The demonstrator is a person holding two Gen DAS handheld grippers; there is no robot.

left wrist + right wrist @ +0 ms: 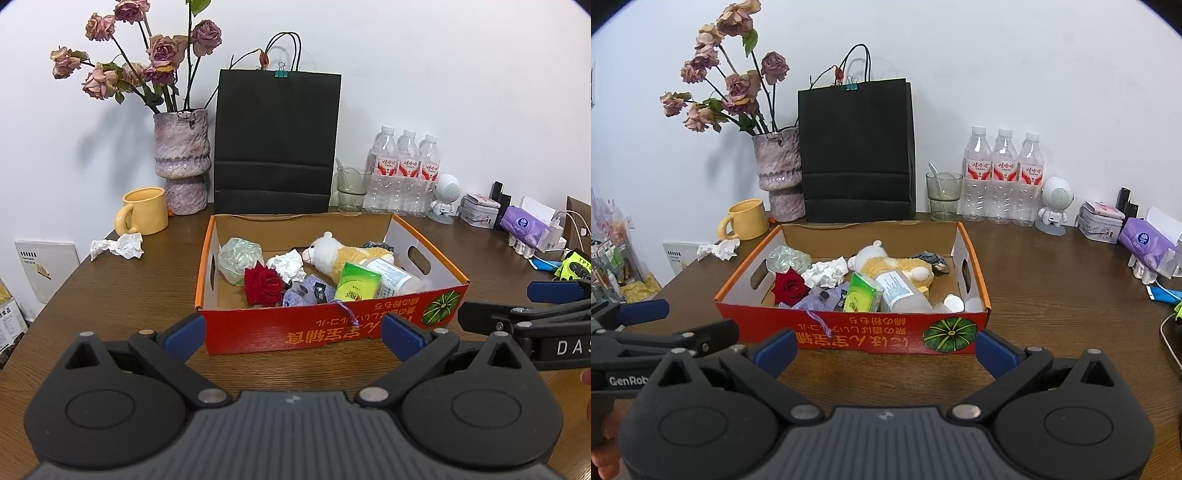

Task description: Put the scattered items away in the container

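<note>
Cardboard box (332, 328): holds red rose (263, 283), plush toy (347, 254), bottle, tissue pack. 1 crumpled tissue (118, 245) lies outside, beside the yellow mug (142, 216). I hold left gripper (293, 334) and right gripper (886, 349) spread wide, empty, short of the box, ready for that tissue.

The cardboard box (332, 328) stands open on the table, with a red front wall, orange rim and handle holes in its sides. Inside lie a red rose (263, 283), a crumpled white tissue (288, 266), a plush toy (347, 254) on its side, a green packet (357, 282), a white bottle (393, 277) lying down, a clear plastic ball (239, 255) and a purple pouch (301, 293). One crumpled tissue (118, 246) lies outside, left of the box, near its back corner.
</note>
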